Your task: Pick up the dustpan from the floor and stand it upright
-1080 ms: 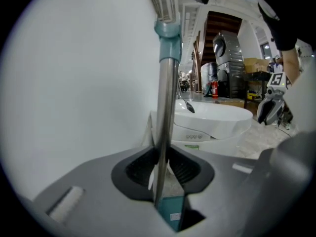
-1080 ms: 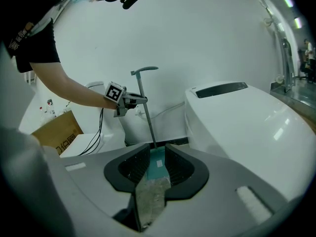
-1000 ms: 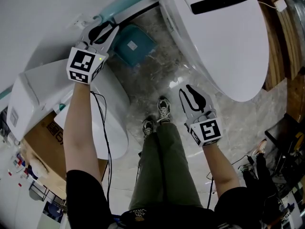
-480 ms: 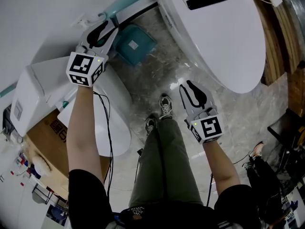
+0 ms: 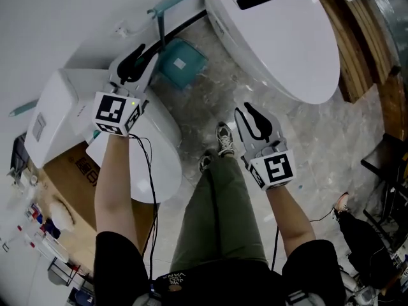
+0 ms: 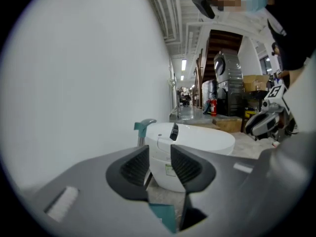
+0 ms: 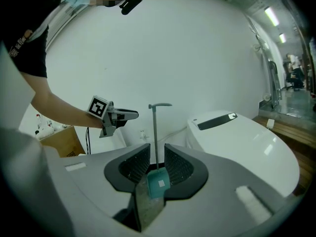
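The teal dustpan stands upright on the marble floor, its long handle leaning by the white wall. My left gripper hangs just left of the handle and apart from it. Its jaws have just been opening and nothing is between them. In the left gripper view the handle top and pan show beyond the open left gripper. My right gripper is open and empty over the floor. In the right gripper view the dustpan shows far off through the right gripper.
A large white toilet stands right of the dustpan, and another white toilet stands left of it. A cardboard box lies at the left. The person's shoes are below the dustpan. A wooden platform borders the right.
Both grippers have risen and pulled back toward the person. The left gripper has come away from the dustpan's handle with wider jaws, and the dustpan stands on its own.
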Tool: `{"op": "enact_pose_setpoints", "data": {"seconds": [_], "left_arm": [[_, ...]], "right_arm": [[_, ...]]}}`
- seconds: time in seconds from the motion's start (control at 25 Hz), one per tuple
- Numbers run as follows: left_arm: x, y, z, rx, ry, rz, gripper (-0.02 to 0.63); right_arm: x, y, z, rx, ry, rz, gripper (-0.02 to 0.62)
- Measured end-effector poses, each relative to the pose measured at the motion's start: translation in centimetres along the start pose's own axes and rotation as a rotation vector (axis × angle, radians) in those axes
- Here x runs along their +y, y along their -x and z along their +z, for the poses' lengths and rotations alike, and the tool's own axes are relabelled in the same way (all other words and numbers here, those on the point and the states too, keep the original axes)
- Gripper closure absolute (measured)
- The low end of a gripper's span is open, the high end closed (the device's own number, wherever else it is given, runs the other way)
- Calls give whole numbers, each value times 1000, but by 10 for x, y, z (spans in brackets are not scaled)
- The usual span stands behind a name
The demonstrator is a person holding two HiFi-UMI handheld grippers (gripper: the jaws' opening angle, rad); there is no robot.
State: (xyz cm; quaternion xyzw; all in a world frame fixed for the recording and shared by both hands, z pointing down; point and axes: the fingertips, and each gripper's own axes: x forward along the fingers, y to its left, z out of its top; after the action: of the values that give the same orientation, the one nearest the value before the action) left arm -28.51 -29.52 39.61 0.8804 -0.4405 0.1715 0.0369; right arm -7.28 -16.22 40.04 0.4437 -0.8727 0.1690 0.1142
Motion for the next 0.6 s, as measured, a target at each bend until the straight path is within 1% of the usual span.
{"op": "enact_pose_setpoints", "data": {"seconds": [0.12,0.28,0.4,0.6], "left_arm": [[-18,29,27,-36,-12,-9,440],[-46,70,61,-86,9,-14,440],[-69,101,83,-103,11,-20,443],[-94,149,111,-144,80,15,471]], "right_arm": [[13,18,17,-32,3,-21,505],[33,45,43,-68,9,-45,506],[48,70,66,-91,17,-59,529],[69,112,98,-133,33,-87,554]]}}
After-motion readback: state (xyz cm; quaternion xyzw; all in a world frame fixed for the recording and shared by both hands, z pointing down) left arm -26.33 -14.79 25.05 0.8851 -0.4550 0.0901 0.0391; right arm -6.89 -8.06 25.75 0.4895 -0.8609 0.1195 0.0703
